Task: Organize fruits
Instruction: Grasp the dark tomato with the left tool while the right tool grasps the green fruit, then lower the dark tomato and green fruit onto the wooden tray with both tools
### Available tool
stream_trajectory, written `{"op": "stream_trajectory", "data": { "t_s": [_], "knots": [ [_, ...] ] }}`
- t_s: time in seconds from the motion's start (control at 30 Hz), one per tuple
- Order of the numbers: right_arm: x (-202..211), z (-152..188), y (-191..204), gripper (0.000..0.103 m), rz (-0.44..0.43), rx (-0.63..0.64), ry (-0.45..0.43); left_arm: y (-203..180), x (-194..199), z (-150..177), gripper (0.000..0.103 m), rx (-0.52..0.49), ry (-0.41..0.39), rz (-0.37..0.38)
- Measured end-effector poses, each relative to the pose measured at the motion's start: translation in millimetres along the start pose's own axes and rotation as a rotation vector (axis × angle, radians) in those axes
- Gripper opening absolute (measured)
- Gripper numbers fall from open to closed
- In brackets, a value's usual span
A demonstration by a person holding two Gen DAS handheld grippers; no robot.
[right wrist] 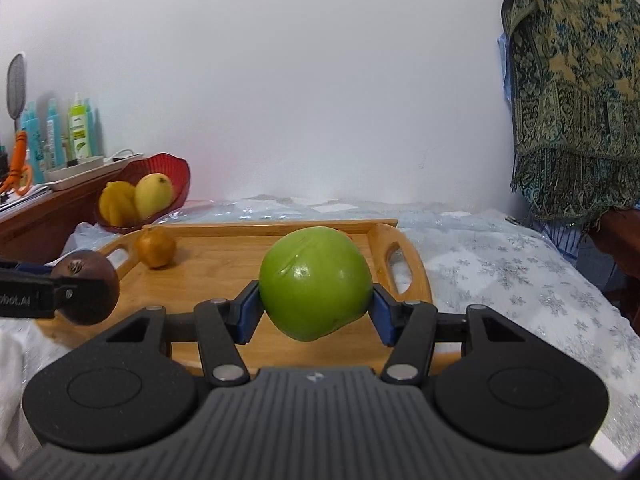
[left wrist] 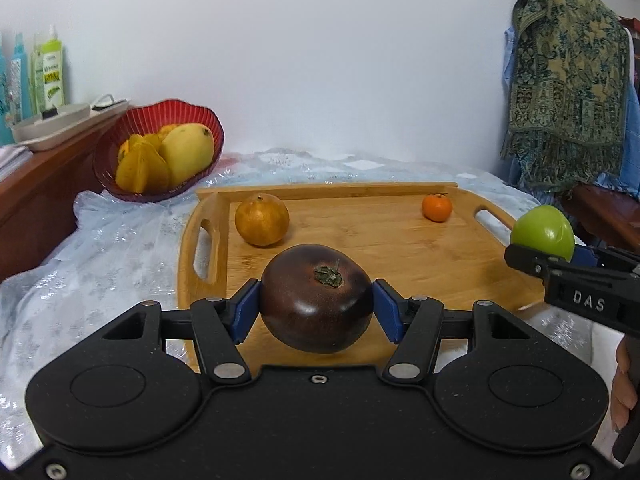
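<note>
My left gripper (left wrist: 317, 304) is shut on a dark purple-brown fruit (left wrist: 317, 298) with a dried green stem, held above the near part of a wooden tray (left wrist: 360, 240). My right gripper (right wrist: 316, 304) is shut on a green apple (right wrist: 316, 282), held over the tray's (right wrist: 224, 256) right side; it also shows in the left wrist view (left wrist: 543, 232). A brownish round fruit (left wrist: 262, 219) and a small orange mandarin (left wrist: 437, 207) lie on the tray. A red basket (left wrist: 160, 152) at back left holds a yellow mango (left wrist: 187, 151) and starfruit.
The tray sits on a bed with a pale blue patterned cover (right wrist: 500, 264). A wooden shelf (left wrist: 44, 176) at left carries bottles (left wrist: 50, 72) and a beige tray. A patterned green shawl (left wrist: 568, 76) hangs at right. A white wall lies behind.
</note>
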State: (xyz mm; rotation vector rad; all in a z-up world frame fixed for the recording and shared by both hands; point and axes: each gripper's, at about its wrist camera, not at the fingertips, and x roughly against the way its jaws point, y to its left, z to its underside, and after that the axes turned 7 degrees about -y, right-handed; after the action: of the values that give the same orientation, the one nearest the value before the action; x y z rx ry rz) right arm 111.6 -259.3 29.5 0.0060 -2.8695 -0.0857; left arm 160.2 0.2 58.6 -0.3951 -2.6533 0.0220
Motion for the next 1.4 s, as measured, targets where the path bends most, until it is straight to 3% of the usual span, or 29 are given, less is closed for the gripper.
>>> {"op": "stream_trajectory", "data": {
  "t_s": [0.47, 0.87, 1.4],
  "knots": [
    [-77.0, -13.2, -14.6, 0.060, -0.003, -0.050, 0.137, 16.7, -54.1, -0.7, 0.058, 0.037, 0.011, -0.002],
    [-101.8, -18.5, -20.0, 0.060, -0.005, -0.074, 0.223, 27.5, -67.7, -3.5, 0.058, 0.059, 0.018, -0.029],
    [-107.5, -15.4, -21.4, 0.060, -0.003, -0.096, 0.256, 28.0, -67.6, -3.0, 0.058, 0.065, 0.015, -0.022]
  ]
}}
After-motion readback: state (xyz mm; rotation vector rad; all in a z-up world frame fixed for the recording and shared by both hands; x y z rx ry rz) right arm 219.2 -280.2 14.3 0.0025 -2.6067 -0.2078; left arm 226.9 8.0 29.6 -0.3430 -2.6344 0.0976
